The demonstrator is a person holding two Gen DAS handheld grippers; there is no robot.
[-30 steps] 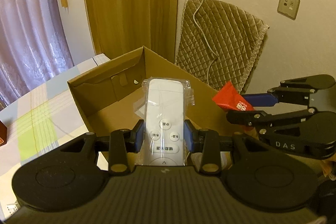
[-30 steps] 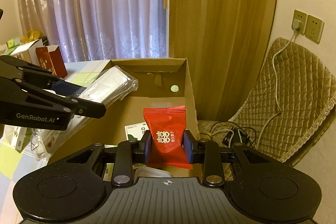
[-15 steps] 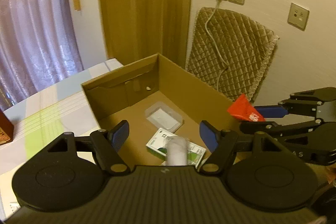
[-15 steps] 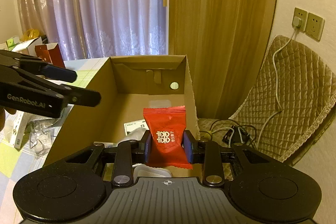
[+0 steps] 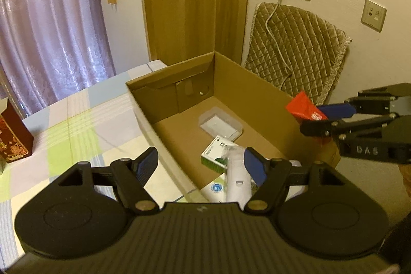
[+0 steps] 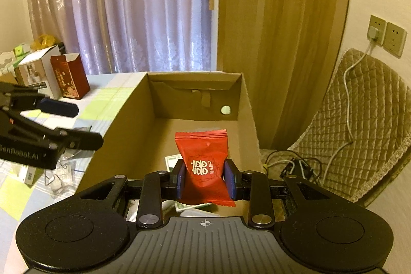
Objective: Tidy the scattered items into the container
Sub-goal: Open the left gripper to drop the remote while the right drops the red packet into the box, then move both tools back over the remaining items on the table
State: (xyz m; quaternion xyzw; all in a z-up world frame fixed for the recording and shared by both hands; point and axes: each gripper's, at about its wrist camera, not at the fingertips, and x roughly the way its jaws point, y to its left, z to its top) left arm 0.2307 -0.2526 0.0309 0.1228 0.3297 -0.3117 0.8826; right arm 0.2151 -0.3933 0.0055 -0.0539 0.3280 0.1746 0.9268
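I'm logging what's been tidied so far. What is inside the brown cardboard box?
Inside the brown cardboard box lie a clear plastic tray, a green-and-white carton and a white wrapped remote. The left gripper's body covers the box's near end.

One cardboard box (image 5: pixel 257 104) is sitting on the surface (image 5: pixel 84 125). Inside the box, one clear tray (image 5: pixel 220 123), one green and white packet (image 5: pixel 218 153) and one white remote (image 5: pixel 237 177) are lying. One red candy packet (image 6: pixel 203 163) is hanging over the box. Two hand-held grippers are showing. Beside the box, one dark red carton (image 6: pixel 69 76) is standing.
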